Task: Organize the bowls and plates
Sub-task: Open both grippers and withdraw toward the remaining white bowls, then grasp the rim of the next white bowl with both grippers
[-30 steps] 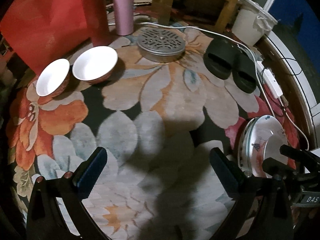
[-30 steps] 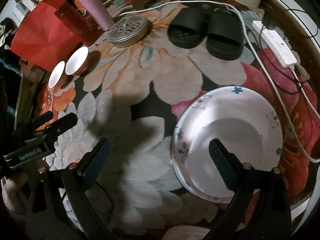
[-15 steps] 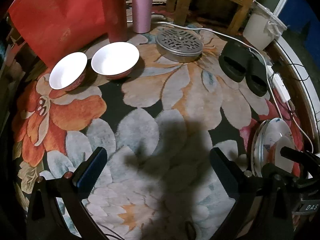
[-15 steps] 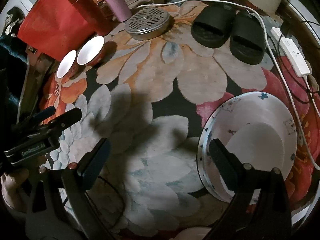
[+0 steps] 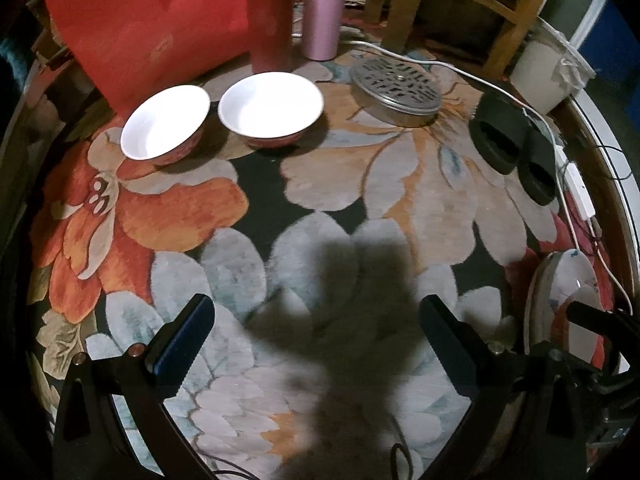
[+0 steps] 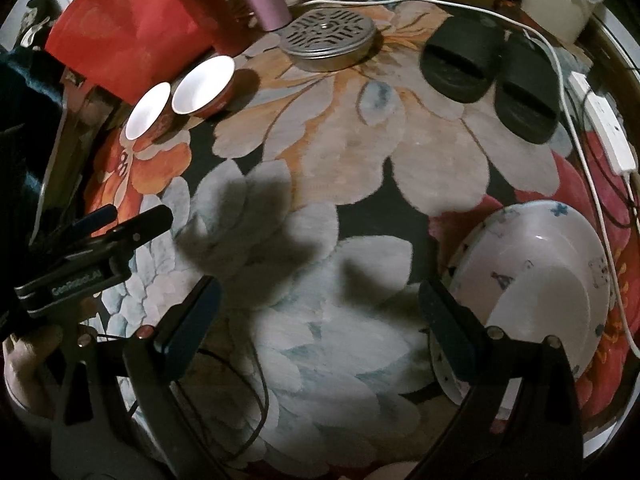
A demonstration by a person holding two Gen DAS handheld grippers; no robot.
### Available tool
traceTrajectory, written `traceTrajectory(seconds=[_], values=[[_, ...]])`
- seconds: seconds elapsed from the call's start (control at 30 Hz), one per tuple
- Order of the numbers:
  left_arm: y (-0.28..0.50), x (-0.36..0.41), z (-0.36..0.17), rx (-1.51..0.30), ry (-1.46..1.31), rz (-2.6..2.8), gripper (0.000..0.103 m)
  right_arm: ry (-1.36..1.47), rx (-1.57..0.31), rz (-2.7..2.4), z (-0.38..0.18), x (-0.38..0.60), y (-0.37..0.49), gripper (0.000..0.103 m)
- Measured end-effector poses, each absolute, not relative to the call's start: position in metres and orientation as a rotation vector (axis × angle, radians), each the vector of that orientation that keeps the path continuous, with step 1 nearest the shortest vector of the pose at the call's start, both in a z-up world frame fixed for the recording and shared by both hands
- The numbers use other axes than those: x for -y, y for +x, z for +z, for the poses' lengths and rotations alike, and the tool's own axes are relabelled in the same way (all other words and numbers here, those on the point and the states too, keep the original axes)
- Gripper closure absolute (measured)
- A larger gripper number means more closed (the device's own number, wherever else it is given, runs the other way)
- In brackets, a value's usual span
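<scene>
Floral rug everywhere: two red bowls sit upper left, a white plate tilts lower right. Left gripper and right gripper both spread wide, gripping nothing.

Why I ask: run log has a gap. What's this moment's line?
left gripper: open, empty | right gripper: open, right finger at rim of white patterned plate | red-sided white bowls: side by side, untouched
</scene>
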State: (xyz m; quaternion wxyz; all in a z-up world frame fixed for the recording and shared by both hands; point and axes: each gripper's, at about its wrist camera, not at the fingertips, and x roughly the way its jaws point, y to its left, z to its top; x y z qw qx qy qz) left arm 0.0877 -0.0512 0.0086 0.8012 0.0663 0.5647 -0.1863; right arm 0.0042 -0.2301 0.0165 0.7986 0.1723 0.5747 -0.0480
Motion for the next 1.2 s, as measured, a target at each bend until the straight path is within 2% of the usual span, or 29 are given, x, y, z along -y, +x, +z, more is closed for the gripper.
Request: traceTrajectory(seconds=[0.47,0.87,0.9,1.03,1.07,1.17,1.2], values=[[0.131,-0.012,0.002,-1.195,0.09,-0.283,0.001,0.426,-1.275,0.004,-0.009,0.196,0.09,0.003],[0.161,-0.075,0.011,-1.157,0.026,-0.2,0.001,0.721,-1.178,-0.055,-0.041,0.192,0.195,0.005],[0.161,-0.079,0.012,-1.157,0.021,-0.196,0.001,0.74,-1.176,-0.06,-0.044,0.191,0.202,0.008],[0.158,-0.094,0.011,-1.159,-0.004,-0.184,0.001,0.826,-1.203,-0.101,-0.06,0.186,0.222,0.035],[0.158,-0.097,0.01,-1.163,-0.011,-0.183,0.001,0.851,-1.215,-0.112,-0.065,0.184,0.226,0.039],[0.156,-0.103,0.006,-1.176,-0.023,-0.179,0.001,0.88,-1.231,-0.127,-0.075,0.184,0.233,0.058],[0.155,-0.105,0.004,-1.179,-0.025,-0.179,0.001,0.883,-1.24,-0.131,-0.079,0.183,0.236,0.071]])
